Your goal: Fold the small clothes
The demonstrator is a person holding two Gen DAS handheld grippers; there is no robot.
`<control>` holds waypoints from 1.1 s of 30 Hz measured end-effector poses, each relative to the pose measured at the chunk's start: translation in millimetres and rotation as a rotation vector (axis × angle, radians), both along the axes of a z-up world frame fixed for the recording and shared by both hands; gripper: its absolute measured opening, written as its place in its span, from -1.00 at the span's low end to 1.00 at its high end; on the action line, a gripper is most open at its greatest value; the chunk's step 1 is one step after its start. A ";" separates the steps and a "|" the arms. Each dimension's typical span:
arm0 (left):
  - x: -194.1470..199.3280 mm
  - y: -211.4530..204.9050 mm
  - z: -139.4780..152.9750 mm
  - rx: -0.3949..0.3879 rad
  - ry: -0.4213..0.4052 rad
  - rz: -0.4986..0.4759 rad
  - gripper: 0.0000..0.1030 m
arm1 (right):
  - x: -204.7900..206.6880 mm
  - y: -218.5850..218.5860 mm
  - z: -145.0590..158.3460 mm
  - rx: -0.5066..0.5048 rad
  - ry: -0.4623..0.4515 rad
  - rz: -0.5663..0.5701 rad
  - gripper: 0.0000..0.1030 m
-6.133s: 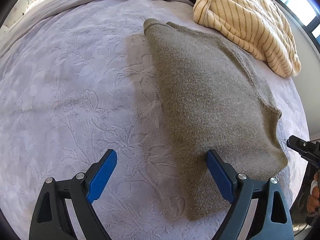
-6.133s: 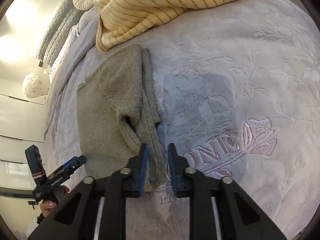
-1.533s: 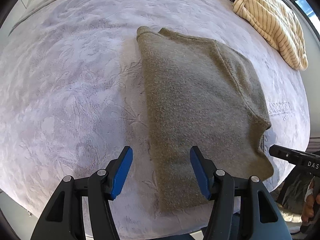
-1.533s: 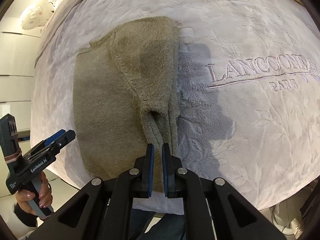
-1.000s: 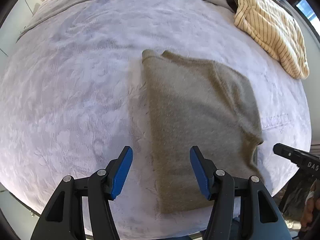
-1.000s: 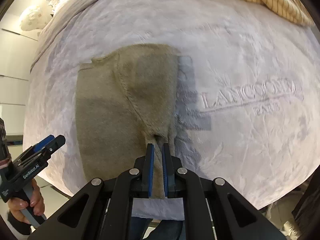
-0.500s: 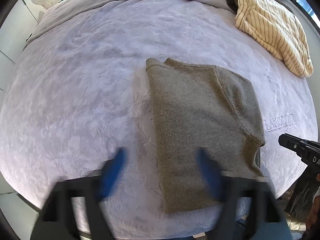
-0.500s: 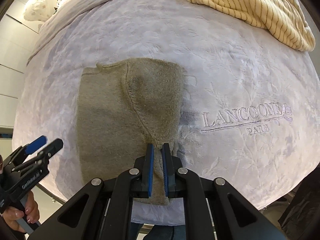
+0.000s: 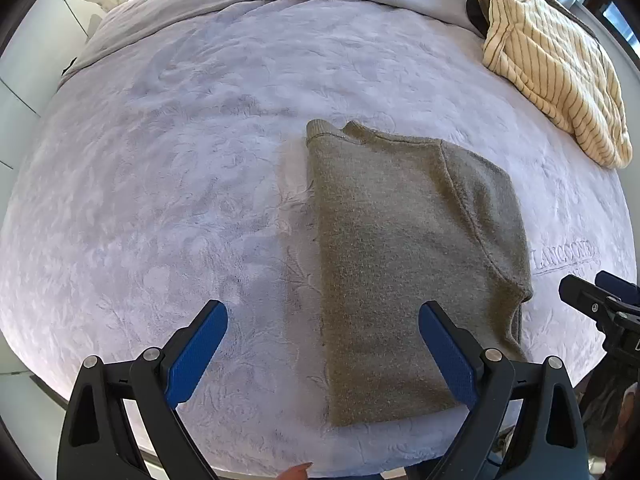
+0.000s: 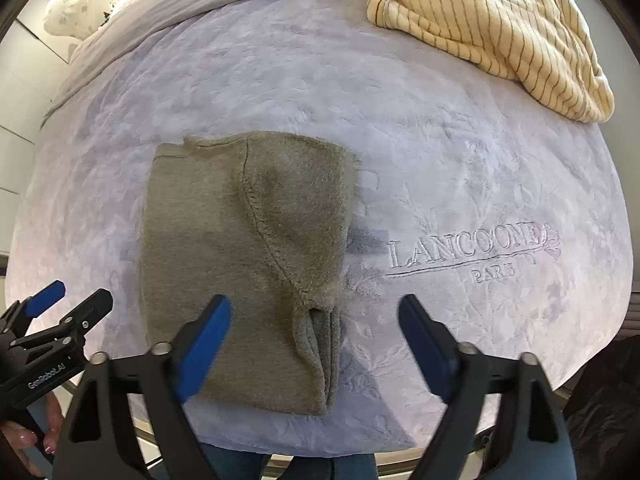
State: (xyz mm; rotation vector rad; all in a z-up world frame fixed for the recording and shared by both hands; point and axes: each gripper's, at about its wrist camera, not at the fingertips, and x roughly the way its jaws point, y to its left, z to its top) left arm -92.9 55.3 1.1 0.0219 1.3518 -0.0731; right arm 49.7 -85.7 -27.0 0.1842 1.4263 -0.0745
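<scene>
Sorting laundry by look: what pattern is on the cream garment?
Thin dark stripes on the cream garment, clearest in the right wrist view.

We see only part of the striped blanket point(image 10: 500, 20), cut off by the top edge. The right gripper's fingers point(image 10: 204, 344) look blurred. The olive sweater point(image 10: 240, 260) hides its own folded layers.
</scene>
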 end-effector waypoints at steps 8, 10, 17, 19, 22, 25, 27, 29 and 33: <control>-0.8 0.1 3.9 0.018 -0.016 -0.001 0.88 | -0.2 1.0 2.6 -0.037 -0.008 -0.002 0.99; -0.4 0.8 3.4 0.022 -0.016 -0.004 0.88 | -0.7 0.7 2.7 -0.034 -0.011 -0.004 0.99; -2.5 -1.8 4.3 0.024 -0.020 -0.001 0.88 | 0.4 -0.2 2.7 -0.033 -0.013 -0.007 0.99; -2.7 -2.0 4.3 0.026 -0.020 0.000 0.88 | 0.7 -0.5 2.6 -0.030 -0.012 -0.011 0.99; -2.5 -1.8 4.8 0.022 -0.018 0.001 0.88 | -1.2 0.4 2.1 -0.031 -0.009 -0.016 0.99; -1.7 -1.3 5.2 0.021 -0.018 -0.001 0.88 | -1.1 0.3 2.2 -0.030 -0.008 -0.018 0.99; -1.2 -0.6 5.5 0.020 -0.019 -0.003 0.88 | -1.0 0.4 2.3 -0.030 -0.008 -0.018 0.99; -1.6 -0.8 6.0 0.018 -0.020 -0.003 0.88 | -1.2 0.5 2.1 -0.030 -0.007 -0.018 0.99; -0.9 0.1 6.1 0.018 -0.020 -0.002 0.88 | -0.4 -0.5 2.3 -0.032 -0.007 -0.015 0.99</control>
